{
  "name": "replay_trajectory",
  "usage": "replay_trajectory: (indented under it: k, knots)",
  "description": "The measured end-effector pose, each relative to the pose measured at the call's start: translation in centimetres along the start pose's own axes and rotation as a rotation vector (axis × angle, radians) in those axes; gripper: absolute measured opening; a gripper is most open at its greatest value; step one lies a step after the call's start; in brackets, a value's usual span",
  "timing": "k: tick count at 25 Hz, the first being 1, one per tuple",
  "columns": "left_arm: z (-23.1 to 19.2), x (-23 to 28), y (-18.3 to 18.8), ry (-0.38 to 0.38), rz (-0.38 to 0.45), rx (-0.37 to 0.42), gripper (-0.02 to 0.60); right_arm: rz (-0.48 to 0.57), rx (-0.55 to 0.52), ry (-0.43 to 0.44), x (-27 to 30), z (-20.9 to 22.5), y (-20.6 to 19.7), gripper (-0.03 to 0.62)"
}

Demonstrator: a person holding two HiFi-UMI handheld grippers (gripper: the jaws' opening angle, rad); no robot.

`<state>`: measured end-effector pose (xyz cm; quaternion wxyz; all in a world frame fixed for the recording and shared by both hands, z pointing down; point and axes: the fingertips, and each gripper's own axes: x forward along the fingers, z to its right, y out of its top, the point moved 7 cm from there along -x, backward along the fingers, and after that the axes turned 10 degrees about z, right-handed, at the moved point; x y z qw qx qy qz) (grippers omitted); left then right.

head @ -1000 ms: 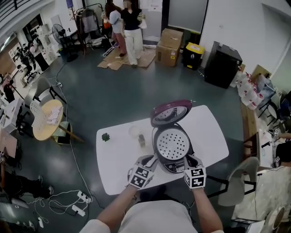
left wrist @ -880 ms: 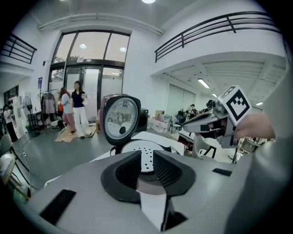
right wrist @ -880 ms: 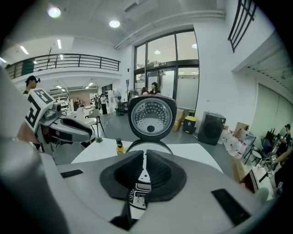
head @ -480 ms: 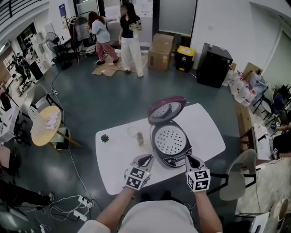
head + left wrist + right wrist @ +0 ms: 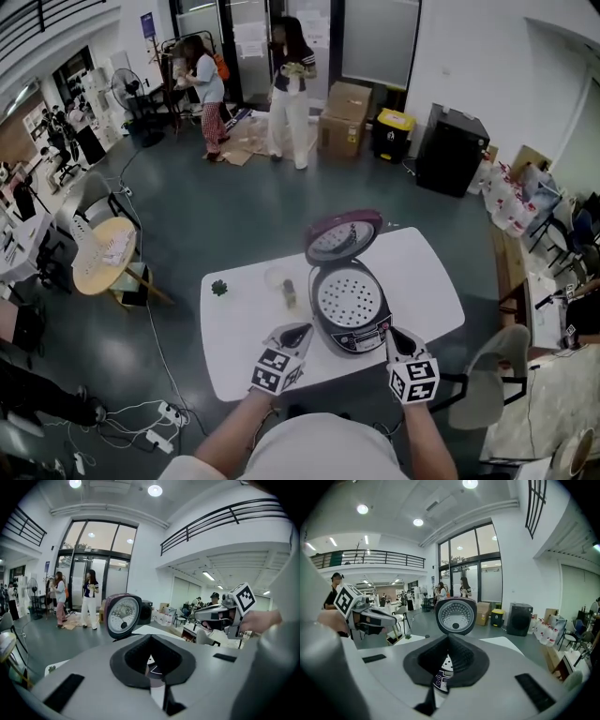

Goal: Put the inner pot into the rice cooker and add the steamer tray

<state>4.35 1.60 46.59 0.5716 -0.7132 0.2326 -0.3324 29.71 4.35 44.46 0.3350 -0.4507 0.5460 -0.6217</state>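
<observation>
Two grippers come nearest, one at each front corner of the rice cooker (image 5: 354,323). The left gripper (image 5: 300,330) and the right gripper (image 5: 395,335) point away from the person and slightly downward. Their jaws have just been closing and now meet, with nothing between them. The cooker stands on the white counter (image 5: 427,272), its control panel toward the person and its lid (image 5: 343,234) raised open on the far side. The perforated steamer tray (image 5: 350,302) lies flat in its mouth. Beyond the counter are a dark grey floor (image 5: 234,206), a round table (image 5: 103,251), cardboard boxes (image 5: 345,111) and two people (image 5: 292,89) near glass doors.
</observation>
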Motion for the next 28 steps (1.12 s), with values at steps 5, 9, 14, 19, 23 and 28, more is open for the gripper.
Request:
replay_trajectory:
  k: [5, 9, 14, 19, 23, 28]
  knots:
    - [0.4, -0.1, 0.3, 0.013, 0.005, -0.023, 0.014, 0.045, -0.009, 0.006, -0.3, 0.8, 1.3, 0.011]
    - [0.7, 0.1, 0.4, 0.023, 0.01, -0.029, 0.014, 0.052, -0.005, 0.021, -0.3, 1.1, 1.5, 0.011]
    - [0.8, 0.1, 0.8, 0.039, 0.023, -0.034, 0.014, 0.059, -0.008, 0.02, -0.4, 1.4, 1.6, 0.011]
    - [0.8, 0.1, 0.9, 0.049, 0.031, -0.037, 0.014, 0.063, -0.021, 0.03, -0.6, 1.6, 2.0, 0.011]
    - [1.0, 0.2, 0.9, 0.049, 0.035, -0.044, 0.014, 0.063, -0.017, 0.033, -0.6, 1.8, 2.0, 0.011]
    - [0.9, 0.3, 1.1, 0.055, 0.042, -0.052, 0.014, 0.074, -0.018, 0.032, -0.7, 2.0, 2.2, 0.011]
